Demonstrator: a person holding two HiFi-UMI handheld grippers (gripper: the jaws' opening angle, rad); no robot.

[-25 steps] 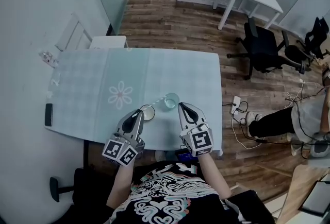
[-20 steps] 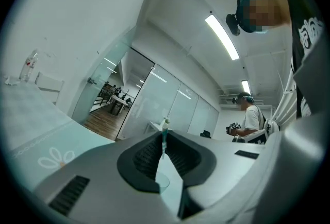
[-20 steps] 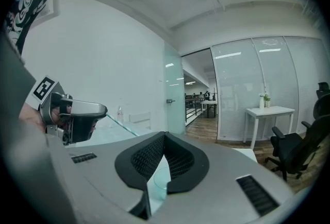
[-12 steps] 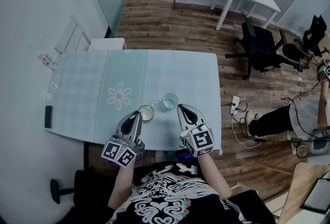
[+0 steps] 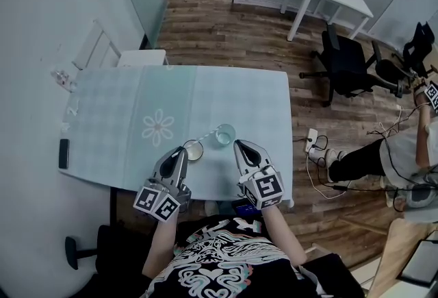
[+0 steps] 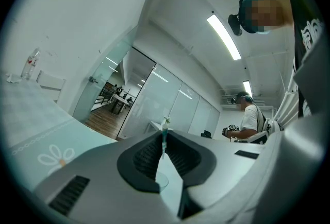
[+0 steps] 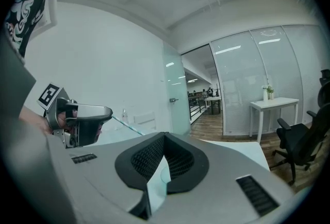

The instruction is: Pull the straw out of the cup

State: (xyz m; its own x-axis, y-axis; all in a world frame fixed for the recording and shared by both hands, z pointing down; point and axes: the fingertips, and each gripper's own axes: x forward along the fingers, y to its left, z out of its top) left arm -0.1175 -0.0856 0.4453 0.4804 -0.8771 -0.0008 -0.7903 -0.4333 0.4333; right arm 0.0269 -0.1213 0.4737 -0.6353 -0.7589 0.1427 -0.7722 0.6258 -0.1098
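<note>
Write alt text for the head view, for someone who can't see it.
From above, a person at a pale green table holds the left gripper shut on a thin straw slanting toward a clear cup, the right gripper beside that cup, jaws together. Wooden floor and an office chair lie beyond.

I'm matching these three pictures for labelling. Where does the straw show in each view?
Head view: the straw slants from the cup leftward to the tips of the left gripper.
Left gripper view: the straw is at centre, upright, pinched at the jaw tips.
Right gripper view: the straw is left of centre, a thin line leaving the left gripper.
Shared landmark: the cup, low between the jaws in both gripper views.
</note>
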